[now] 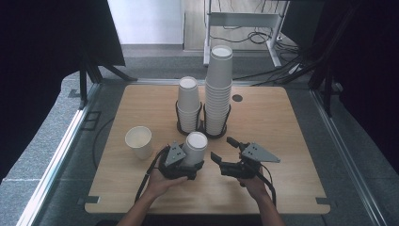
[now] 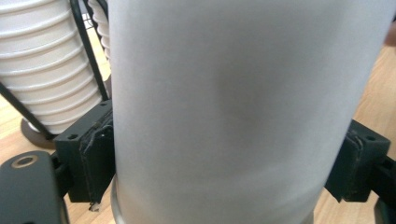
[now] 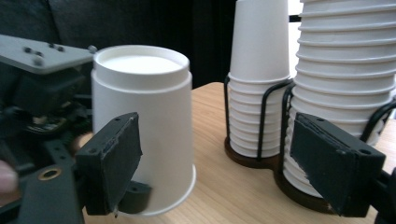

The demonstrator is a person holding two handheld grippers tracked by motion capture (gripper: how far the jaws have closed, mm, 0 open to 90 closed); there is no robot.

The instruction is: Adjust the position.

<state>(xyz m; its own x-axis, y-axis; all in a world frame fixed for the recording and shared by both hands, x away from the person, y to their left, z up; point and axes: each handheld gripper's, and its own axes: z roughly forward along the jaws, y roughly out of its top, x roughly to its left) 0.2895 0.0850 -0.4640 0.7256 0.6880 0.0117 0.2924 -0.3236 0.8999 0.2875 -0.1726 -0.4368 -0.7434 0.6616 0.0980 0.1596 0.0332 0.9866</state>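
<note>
Left gripper (image 1: pixel 188 165) clamps a smooth tapered paper cup (image 1: pixel 195 148), upside down

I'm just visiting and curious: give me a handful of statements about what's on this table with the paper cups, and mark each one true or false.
1. The left gripper is clamped on an upside-down paper cup. True.
2. The right gripper also grips a cup. False: its jaws are open with nothing between them.
3. Two stacks of cups stand in black wire holders, and the taller stack is on the right in the high view. True.
4. The lone cup at the left lies on its side. False: it stands upright, mouth up.
5. The shorter stack sits directly on the table, without a holder. False: a wire holder rings it too.
</note>
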